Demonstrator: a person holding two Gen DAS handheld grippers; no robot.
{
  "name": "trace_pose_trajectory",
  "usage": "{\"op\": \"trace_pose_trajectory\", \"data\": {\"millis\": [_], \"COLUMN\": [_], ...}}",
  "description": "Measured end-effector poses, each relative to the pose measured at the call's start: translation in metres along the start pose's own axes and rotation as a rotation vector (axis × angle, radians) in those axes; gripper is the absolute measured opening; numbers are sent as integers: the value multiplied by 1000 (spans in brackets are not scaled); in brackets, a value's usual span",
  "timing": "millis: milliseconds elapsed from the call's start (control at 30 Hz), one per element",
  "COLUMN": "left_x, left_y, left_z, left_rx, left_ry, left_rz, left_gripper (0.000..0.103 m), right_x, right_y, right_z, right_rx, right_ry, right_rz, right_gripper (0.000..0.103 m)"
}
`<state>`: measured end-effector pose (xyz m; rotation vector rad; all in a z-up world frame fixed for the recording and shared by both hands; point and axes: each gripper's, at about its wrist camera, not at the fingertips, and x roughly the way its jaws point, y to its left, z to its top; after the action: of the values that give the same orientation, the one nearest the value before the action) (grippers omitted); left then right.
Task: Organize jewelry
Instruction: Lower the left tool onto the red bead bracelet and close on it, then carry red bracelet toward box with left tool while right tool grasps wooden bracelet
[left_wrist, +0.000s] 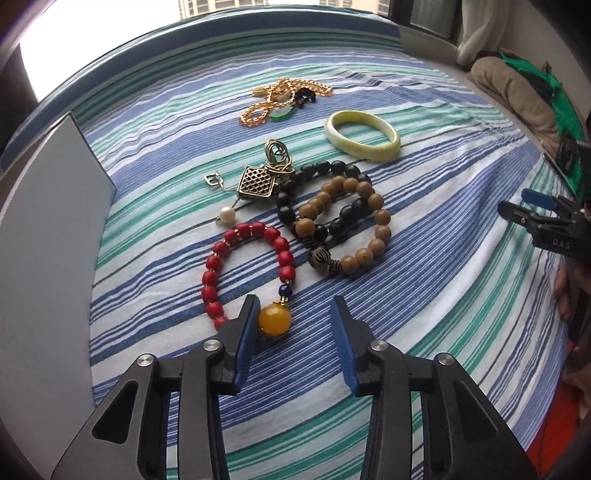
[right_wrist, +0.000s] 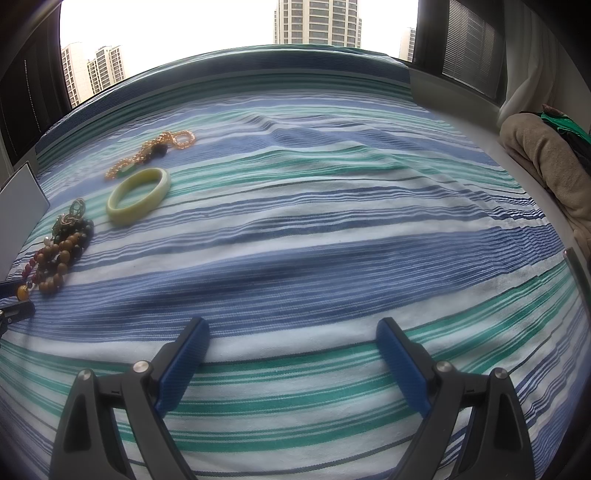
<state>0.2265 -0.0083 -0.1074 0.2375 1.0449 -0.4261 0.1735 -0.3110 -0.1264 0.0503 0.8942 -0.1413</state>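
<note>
Jewelry sits in a loose cluster toward the left side of the striped bed (left_wrist: 424, 295), nothing sorted yet. Red bracelet (left_wrist: 251, 266) is nearest the L gripper (left_wrist: 293, 314); its yellow bead (left_wrist: 275, 319) lies just inside the left pad, looks close to touching. L jaws are wide apart, holding nothing. R gripper (right_wrist: 291, 332) is also wide open and empty, over bare sheet well apart from the pile. Tan bracelet (left_wrist: 354, 221) and black bracelet (left_wrist: 321, 199) overlap each other, w/ a metal pendant (left_wrist: 258, 182) and its rings against the black beads; pearl (left_wrist: 227, 214) just beside the red beads. Bangle (left_wrist: 362, 134) and gold chain (left_wrist: 280, 99) lie farther back, apart from the rest. Risks, as I judge: closing on the round yellow bead alone could squirt it out of the pads; soft sheet may bunch up and get pinched w/ it; lifting tan or black would likely drag the other plus the pendant. Grey board (left_wrist: 48, 240) stands at the left edge; purpose unclear.
</note>
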Motion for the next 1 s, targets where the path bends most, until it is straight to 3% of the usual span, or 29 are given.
{"op": "trace_pose_trajectory", "data": {"millis": [33,67,200,367,433,600,667,733,833,900,967,1000], "left_x": [0,-1,-5,-25,-39,-71,-82,-92,-105,-113,-123,-131], "left_y": [2,4,12,37,43,56,59,63,68,69,70,71], "left_z": [0,0,-7,-41,-55,-71,-73,-77,-84,-89,-93,-96], "left_rx": [-12,-31,-158,-454,-525,-646,-669,-694,-724,-736,-751,-762], "left_ry": [2,8,17,-22,-58,-138,-162,-183,-208,-219,-226,-235], "left_rz": [-4,-18,-66,-238,-268,-327,-325,-325,-325,-321,-320,-318], "left_gripper": [19,16,16,16,16,16,16,16,16,16,16,16], "right_x": [0,0,0,0,-2,-22,-13,4,22,30,29,28], "right_y": [0,0,0,0,4,56,85,112,147,162,172,174], "right_z": [0,0,0,0,3,33,49,61,66,64,64,63], "right_rx": [0,0,1,-1,-15,41,59,66,18,-13,-49,-50], "right_ry": [0,0,0,2,63,147,202,282,314,320,280,282], "right_rz": [0,0,2,13,23,412,527,572,506,460,417,417], "right_gripper": [94,94,94,96,96,93,65,52,51,43,12,12]}}
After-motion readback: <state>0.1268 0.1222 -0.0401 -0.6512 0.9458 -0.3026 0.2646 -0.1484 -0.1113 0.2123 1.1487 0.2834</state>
